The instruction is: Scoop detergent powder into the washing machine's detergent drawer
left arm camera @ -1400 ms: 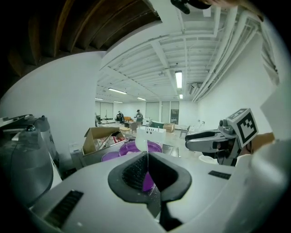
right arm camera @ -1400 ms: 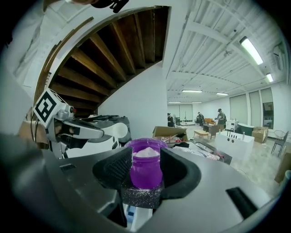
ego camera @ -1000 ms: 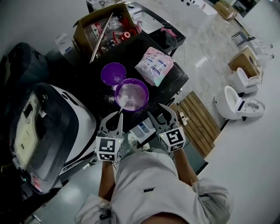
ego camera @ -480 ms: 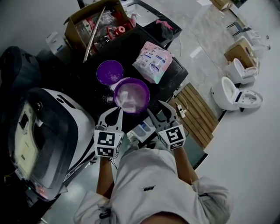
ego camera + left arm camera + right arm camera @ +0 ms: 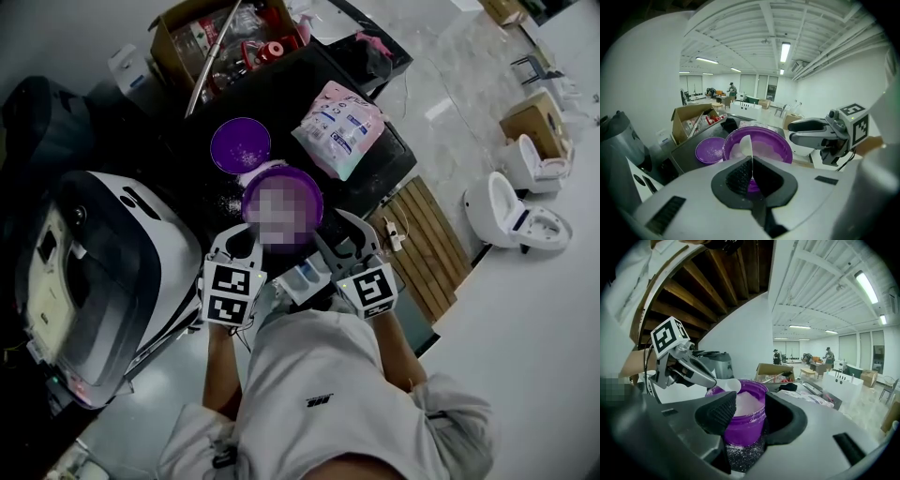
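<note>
The left gripper is pinching the white scoop shut-tight at centre frame over the purple detergent tub. The right gripper is gaping wide beside the tub. Dipping deep and lifting level should be limiting spills.

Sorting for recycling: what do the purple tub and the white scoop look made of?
Purple tub: likely plastic, smooth with a slight sheen, evenly coloured thin wall. White scoop: probably plastic too, thin, smooth, matte-looking; hard to be certain.
</note>
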A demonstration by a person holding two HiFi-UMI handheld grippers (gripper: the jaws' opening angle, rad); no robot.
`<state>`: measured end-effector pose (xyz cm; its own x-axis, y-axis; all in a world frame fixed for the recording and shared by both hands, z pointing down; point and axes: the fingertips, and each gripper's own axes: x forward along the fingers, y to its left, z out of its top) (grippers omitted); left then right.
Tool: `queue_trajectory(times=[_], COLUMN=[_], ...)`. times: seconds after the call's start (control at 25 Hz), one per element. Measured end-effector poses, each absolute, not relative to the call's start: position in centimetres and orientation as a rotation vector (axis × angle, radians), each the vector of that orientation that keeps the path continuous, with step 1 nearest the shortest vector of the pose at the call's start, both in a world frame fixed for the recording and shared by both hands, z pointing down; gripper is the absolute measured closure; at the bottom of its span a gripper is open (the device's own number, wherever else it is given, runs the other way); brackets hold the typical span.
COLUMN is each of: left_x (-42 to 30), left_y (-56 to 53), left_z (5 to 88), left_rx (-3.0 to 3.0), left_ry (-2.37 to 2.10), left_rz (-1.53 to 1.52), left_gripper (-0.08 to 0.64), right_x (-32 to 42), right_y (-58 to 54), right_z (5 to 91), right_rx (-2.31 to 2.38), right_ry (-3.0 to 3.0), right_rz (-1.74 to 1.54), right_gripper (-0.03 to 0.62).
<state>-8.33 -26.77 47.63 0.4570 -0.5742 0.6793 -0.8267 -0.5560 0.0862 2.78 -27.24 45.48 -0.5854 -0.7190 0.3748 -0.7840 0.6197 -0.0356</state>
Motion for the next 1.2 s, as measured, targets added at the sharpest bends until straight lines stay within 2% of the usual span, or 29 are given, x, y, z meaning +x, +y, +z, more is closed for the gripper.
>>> queue_trajectory(times=[0.4,1.2], left_x=[-7.6,-5.2], left_y=[-27.2,-26.6], left_z=[49.9,52.0], left_rx=[2.162,2.036], left_ry=[-1.113,-0.821], left_rz=[1.015,1.253], left_gripper=[0.543,0.545], right_x=[2.6,3.9], right_y=[-28.5,-29.7], right_z=[46.0,46.1], right_rx=[1.063,1.051], right_ry=[-2.585,-2.617], right_rz=[0.331,0.394], right_gripper=[0.4,0.4])
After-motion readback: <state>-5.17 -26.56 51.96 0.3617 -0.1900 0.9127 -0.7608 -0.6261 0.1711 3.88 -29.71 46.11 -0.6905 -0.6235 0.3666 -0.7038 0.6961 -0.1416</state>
